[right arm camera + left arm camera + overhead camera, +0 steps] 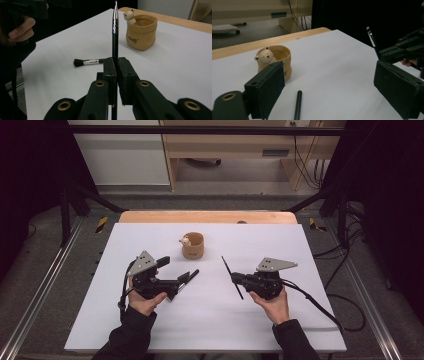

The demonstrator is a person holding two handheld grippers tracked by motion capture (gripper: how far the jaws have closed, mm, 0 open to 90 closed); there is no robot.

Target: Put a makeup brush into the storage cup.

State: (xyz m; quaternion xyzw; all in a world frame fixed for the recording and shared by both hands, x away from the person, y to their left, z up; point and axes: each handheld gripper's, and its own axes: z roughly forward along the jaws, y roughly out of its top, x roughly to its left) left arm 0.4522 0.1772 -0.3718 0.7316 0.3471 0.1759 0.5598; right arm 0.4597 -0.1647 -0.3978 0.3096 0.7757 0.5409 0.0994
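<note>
Now the right claw (115, 65) clamps a slim black, silver-collared liner brush (115, 37) upright at frame centre; the left claw (329, 85) gapes wide over a fluffy brush (87, 61) on the table (175, 75).

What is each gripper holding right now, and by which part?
The right gripper clamps a thin black brush around mid-handle. The left gripper holds nothing; its jaws stand open above the black-handled makeup brush on the table.
</note>
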